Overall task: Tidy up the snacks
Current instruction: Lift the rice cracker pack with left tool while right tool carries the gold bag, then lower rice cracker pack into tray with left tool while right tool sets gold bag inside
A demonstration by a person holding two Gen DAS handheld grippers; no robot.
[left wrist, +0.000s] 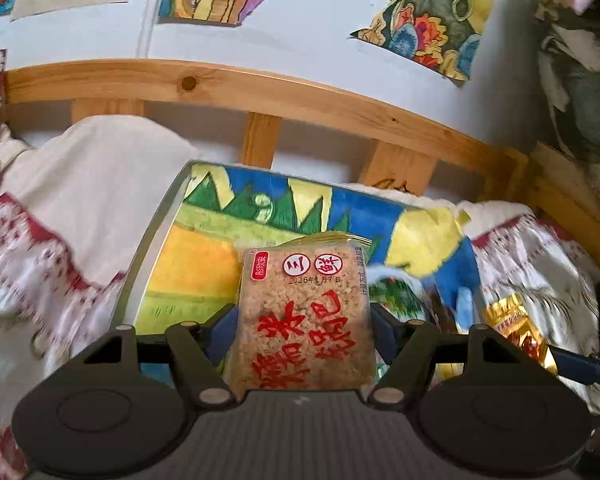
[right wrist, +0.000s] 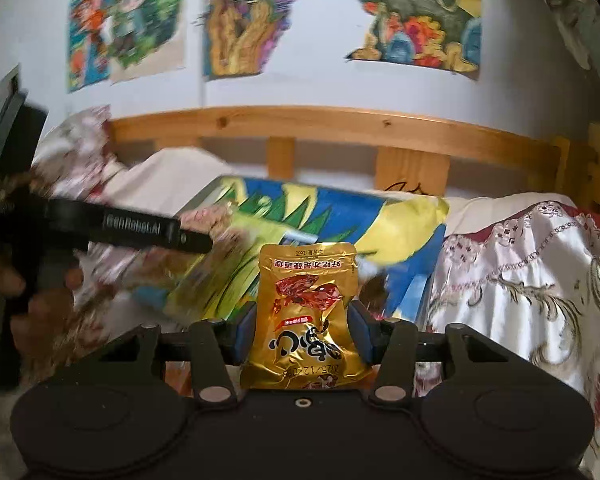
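My left gripper (left wrist: 303, 330) is shut on a clear packet of brown rice crisp with red lettering (left wrist: 304, 312), held upright above a colourful painted board (left wrist: 204, 248). My right gripper (right wrist: 303, 330) is shut on a crinkled gold foil snack pouch (right wrist: 306, 316), also held above the board (right wrist: 320, 208). The gold pouch (left wrist: 516, 328) and a blue finger of the right gripper show at the right of the left wrist view. The left gripper's black body (right wrist: 112, 228) crosses the left of the right wrist view, blurred.
The board lies on a bed with white and red patterned bedding (right wrist: 520, 264). A wooden bed rail (left wrist: 260, 92) runs behind it, under a white wall with colourful drawings (right wrist: 412, 20). A white pillow (left wrist: 100, 172) lies at the left.
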